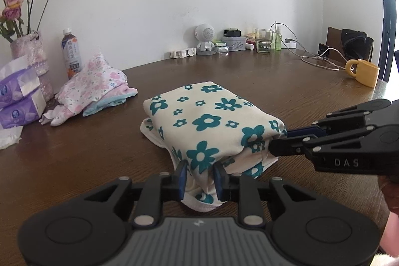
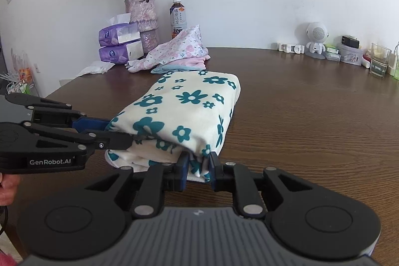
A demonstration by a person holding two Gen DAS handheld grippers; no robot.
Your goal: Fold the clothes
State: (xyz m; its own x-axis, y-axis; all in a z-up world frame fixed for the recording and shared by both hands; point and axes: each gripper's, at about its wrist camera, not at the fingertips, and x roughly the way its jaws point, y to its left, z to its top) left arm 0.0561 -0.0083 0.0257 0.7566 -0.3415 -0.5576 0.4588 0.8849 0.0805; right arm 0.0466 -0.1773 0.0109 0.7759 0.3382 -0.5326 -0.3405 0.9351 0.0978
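Now my left claw [image 1: 198,177] and right claw [image 2: 198,170] both pinch the near edge of the soft, floppy flower cloth [image 1: 207,121], folded on the tabletop [image 1: 99,153] at twelve o'clock, so corners are best to hold.

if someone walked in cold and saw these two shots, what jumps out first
The cream cloth with teal flowers, folded into a thick bundle mid-table, with both grippers pinching its near edge: the left gripper at one corner, the right gripper at the other. Next, the dried roses in a pale vase against the back wall, beside stacked purple tissue packs and a crumpled pink floral garment.
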